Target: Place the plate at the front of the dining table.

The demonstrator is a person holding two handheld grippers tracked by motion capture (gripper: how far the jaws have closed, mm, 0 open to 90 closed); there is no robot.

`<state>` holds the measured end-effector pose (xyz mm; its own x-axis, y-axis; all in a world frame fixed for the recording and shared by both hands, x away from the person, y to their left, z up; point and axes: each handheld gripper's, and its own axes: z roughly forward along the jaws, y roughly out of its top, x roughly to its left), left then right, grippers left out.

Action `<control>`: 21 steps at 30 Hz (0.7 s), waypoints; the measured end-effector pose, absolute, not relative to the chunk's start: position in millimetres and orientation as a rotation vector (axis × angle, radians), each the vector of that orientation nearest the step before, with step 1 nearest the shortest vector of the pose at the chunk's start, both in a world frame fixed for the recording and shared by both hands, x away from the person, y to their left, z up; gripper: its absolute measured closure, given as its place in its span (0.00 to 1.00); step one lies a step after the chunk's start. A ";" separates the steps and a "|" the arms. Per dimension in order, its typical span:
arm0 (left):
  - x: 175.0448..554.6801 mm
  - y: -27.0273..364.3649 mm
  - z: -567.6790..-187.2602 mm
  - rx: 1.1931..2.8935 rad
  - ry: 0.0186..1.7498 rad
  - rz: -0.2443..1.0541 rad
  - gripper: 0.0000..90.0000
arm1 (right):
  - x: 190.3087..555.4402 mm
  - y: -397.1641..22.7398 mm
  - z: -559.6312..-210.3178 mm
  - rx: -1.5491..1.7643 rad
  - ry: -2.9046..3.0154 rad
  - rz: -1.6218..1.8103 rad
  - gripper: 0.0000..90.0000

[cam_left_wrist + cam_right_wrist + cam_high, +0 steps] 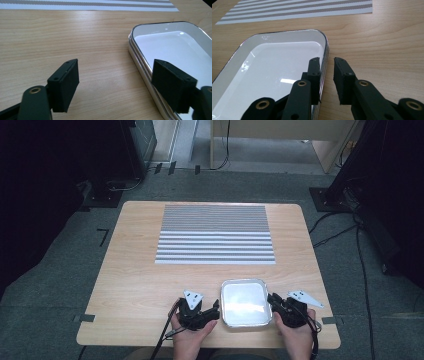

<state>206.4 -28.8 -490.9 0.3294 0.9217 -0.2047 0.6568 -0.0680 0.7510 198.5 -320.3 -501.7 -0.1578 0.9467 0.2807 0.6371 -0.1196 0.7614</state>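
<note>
- right gripper jaws straddling right rim of white tray, narrow gap left, not yet pinching
- left gripper jaws spread wide across left rim, no contact
- tray at near desk edge, between both hands, likely a two-sided lift
- striped mat beyond

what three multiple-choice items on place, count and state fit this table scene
1. Where does the white rectangular metal tray sit?
A on the striped mat
B between both grippers
C on the floor

2. How many trays are there?
A one
B two
C three

3. How do the right hand-held gripper jaws stand at the tray's rim?
A astride it, small gap
B far from it
C both inside

Answers: 1 B, the left hand-held gripper flanks its other side; 2 A, the light wooden table bears one; 3 A, one jaw inside, one outside.
</note>
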 end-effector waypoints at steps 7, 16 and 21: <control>202.1 -37.4 -493.6 1.806 1.392 0.404 0.45 | 198.2 -313.9 -503.0 1.784 1.775 1.154 0.91; 197.7 -54.6 -495.1 1.809 1.382 0.419 0.57 | 197.5 -306.2 -503.7 1.783 1.760 1.112 0.96; 197.1 -62.4 -497.6 1.828 1.384 0.413 0.66 | 197.4 -304.8 -503.8 1.789 1.748 1.105 0.97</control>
<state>197.1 -62.4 -497.6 0.3513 0.9154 -0.1966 0.6583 -0.0921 0.7471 197.4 -304.8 -503.8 -0.0975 0.9622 0.2541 0.6424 -0.1342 0.7545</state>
